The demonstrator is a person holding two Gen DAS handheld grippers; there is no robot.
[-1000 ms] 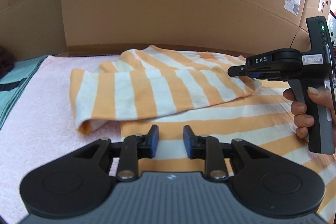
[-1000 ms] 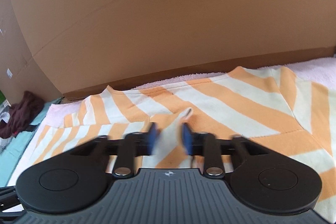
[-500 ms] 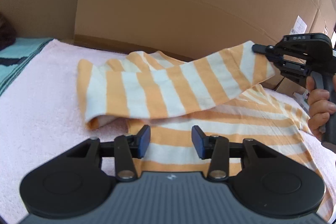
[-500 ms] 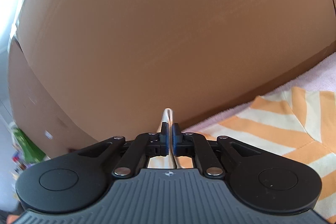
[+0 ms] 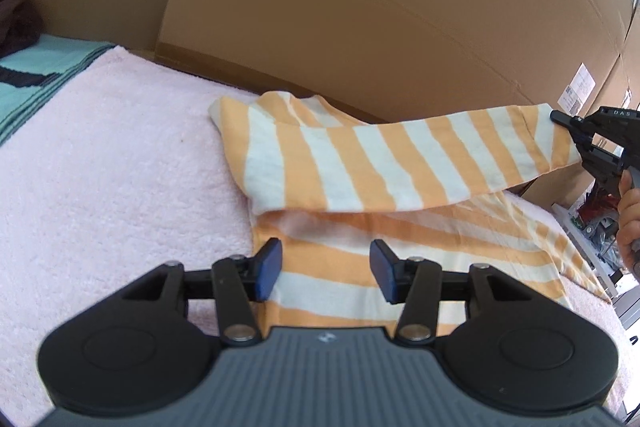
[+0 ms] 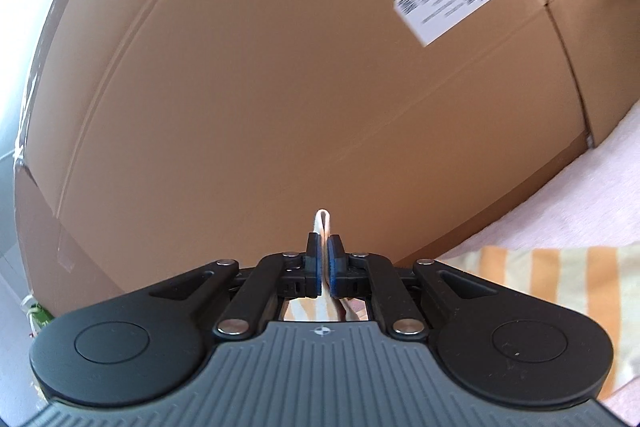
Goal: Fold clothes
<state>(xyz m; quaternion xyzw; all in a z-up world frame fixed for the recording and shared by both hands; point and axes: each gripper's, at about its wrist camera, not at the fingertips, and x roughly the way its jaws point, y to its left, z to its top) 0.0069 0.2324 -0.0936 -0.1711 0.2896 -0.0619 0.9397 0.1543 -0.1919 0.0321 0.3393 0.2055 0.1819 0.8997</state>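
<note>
Lying on a pink towel (image 5: 112,163), the orange-and-white striped garment (image 5: 340,267) serves as the landmark for everything else. To its left, past the towel's edge, sits a teal striped cloth (image 5: 36,67). Behind it stands a wall of cardboard boxes (image 5: 360,7). Over its near edge hovers the left gripper (image 5: 325,269), its blue-padded fingers (image 5: 268,269) spread wide with nothing between them. One sleeve (image 5: 420,163) of the garment stretches up and rightward off the body of the cloth, its cuff pinched in the right gripper (image 6: 325,259), whose fingers (image 6: 315,263) are clamped tight on a fold of fabric. A hand (image 5: 629,219) holds that gripper's handle at the garment's right.
</note>
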